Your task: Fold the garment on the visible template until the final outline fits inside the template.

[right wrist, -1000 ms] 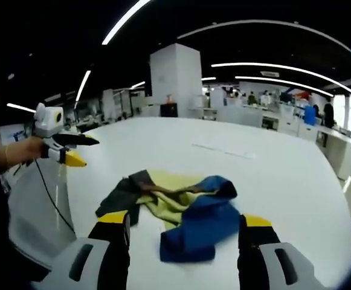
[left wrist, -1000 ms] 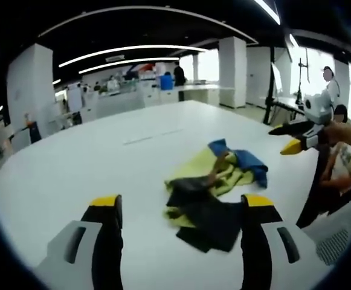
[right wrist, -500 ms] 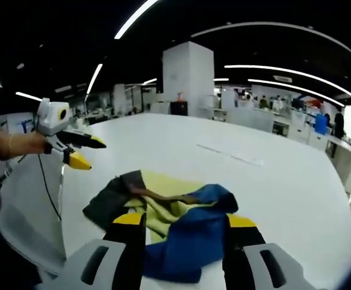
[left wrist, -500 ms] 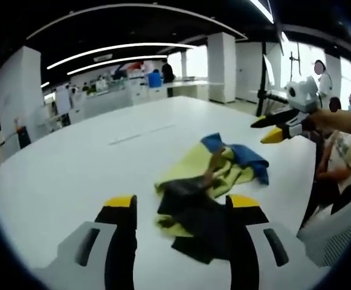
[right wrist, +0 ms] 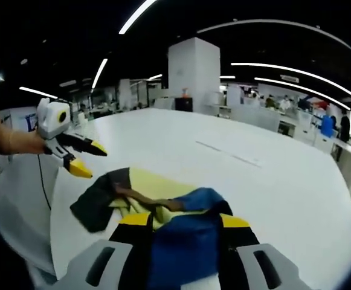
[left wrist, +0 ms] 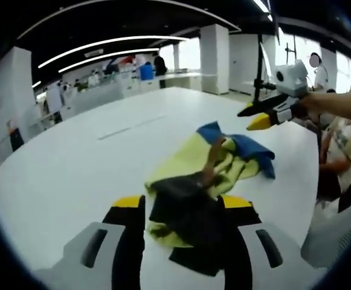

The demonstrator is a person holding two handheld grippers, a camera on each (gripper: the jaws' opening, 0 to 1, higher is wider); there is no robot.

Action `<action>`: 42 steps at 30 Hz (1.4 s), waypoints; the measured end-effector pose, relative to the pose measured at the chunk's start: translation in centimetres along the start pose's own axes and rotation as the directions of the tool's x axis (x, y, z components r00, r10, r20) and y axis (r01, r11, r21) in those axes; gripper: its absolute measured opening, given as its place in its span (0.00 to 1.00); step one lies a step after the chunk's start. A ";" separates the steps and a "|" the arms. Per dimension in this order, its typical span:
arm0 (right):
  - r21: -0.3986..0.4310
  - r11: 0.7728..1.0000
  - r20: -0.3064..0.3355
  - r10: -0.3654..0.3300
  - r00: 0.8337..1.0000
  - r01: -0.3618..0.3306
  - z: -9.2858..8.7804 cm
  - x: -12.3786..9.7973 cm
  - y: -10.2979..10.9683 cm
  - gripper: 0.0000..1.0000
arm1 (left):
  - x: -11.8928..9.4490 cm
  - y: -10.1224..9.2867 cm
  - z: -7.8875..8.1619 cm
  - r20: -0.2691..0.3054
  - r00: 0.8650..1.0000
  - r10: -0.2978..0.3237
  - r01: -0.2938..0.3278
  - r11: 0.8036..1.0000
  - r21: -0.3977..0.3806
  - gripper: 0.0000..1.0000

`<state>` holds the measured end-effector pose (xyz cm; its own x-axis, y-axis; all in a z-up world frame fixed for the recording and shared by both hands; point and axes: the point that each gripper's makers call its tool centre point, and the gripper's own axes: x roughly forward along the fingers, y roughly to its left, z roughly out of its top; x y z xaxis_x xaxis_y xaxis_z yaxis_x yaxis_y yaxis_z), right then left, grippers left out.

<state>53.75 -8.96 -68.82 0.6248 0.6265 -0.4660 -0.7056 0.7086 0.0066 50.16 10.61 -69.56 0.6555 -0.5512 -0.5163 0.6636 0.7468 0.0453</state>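
crumpled garment (left wrist: pixel 205 181) on white table (left wrist: pixel 72 163), between both open grippers' jaws

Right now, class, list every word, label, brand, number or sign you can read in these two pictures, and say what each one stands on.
None can be read.
The garment shows plain yellow, blue and dark panels, with no print or label facing the cameras.
The white table carries no writing.
The left gripper and right gripper show no legible marking.
Background boards are too small and blurred to read.
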 end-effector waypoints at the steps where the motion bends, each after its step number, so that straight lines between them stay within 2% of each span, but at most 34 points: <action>1: -0.002 1.000 -0.003 0.003 1.000 -0.003 0.0 0.2 -0.1 0.39 | 0.3 0.0 0.0 -0.005 1.000 -0.002 0.002 1.000 0.001 0.44; 9: -0.061 0.997 -0.021 0.050 0.999 -0.051 0.1 2.1 -0.5 0.34 | 1.9 0.2 -0.4 -0.027 0.999 -0.018 0.019 1.000 0.015 0.41; 14: -0.110 0.992 -0.047 0.055 0.997 -0.060 -0.4 3.0 -0.9 0.32 | 2.5 0.1 -0.4 -0.031 0.999 -0.028 0.029 0.999 0.035 0.35; 18: -0.145 0.988 -0.060 0.050 0.997 -0.058 -0.5 3.7 -1.5 0.31 | 3.1 0.3 -1.0 -0.059 0.998 -0.024 0.028 0.997 0.076 0.36; 21: -0.190 0.980 -0.067 0.037 0.997 -0.050 -0.5 4.0 -1.9 0.26 | 3.2 0.4 -1.1 -0.059 0.998 -0.022 0.026 0.997 0.067 0.34; 23: -0.207 0.977 -0.074 0.038 0.997 -0.053 -0.5 4.3 -2.1 0.27 | 3.4 0.4 -1.2 -0.061 0.998 -0.025 0.029 0.998 0.061 0.34; 34: -0.235 0.969 -0.120 0.047 0.992 -0.075 -1.6 4.9 -2.9 0.29 | 4.0 0.4 -1.8 -0.087 0.996 -0.029 0.035 0.997 0.070 0.30; 42: -0.259 0.964 -0.123 0.036 0.992 -0.067 -1.8 5.5 -3.3 0.19 | 4.2 0.8 -1.8 -0.084 0.996 -0.014 0.019 0.998 0.062 0.18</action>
<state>58.89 -8.49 -73.02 0.5530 0.6073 -0.5704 -0.8085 0.5566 -0.1912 52.79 9.58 -73.28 0.6139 -0.5281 -0.5867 0.6970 0.7116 0.0887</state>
